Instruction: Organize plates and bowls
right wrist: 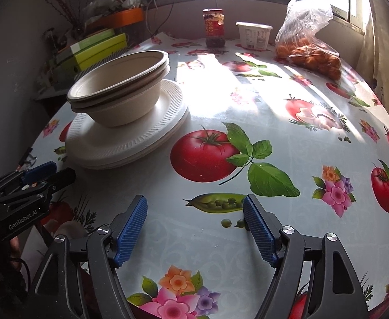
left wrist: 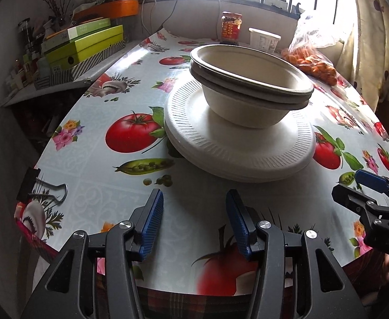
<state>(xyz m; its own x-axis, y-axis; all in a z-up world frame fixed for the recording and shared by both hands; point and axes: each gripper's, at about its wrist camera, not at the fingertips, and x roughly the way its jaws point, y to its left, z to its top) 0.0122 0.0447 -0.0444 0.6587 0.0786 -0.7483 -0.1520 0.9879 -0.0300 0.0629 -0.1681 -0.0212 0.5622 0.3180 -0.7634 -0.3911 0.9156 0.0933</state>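
Note:
Two nested beige paper bowls (left wrist: 250,85) stand upright on a stack of white ribbed plates (left wrist: 236,146) on the tomato-print tablecloth (left wrist: 109,186). In the right wrist view the bowls (right wrist: 120,90) and plates (right wrist: 128,133) lie to the left. My left gripper (left wrist: 194,199) is open and empty, just short of the plates' near rim. My right gripper (right wrist: 194,204) is open and empty, to the right of the stack; it shows at the right edge of the left wrist view (left wrist: 353,186). The left gripper also shows in the right wrist view (right wrist: 45,175).
A red-labelled jar (left wrist: 231,28), a white tub (left wrist: 264,40) and a plastic bag of orange fruit (left wrist: 311,58) stand at the table's far side. Green boxes (left wrist: 85,45) sit on a shelf to the left. A binder clip (left wrist: 40,188) grips the tablecloth's left edge.

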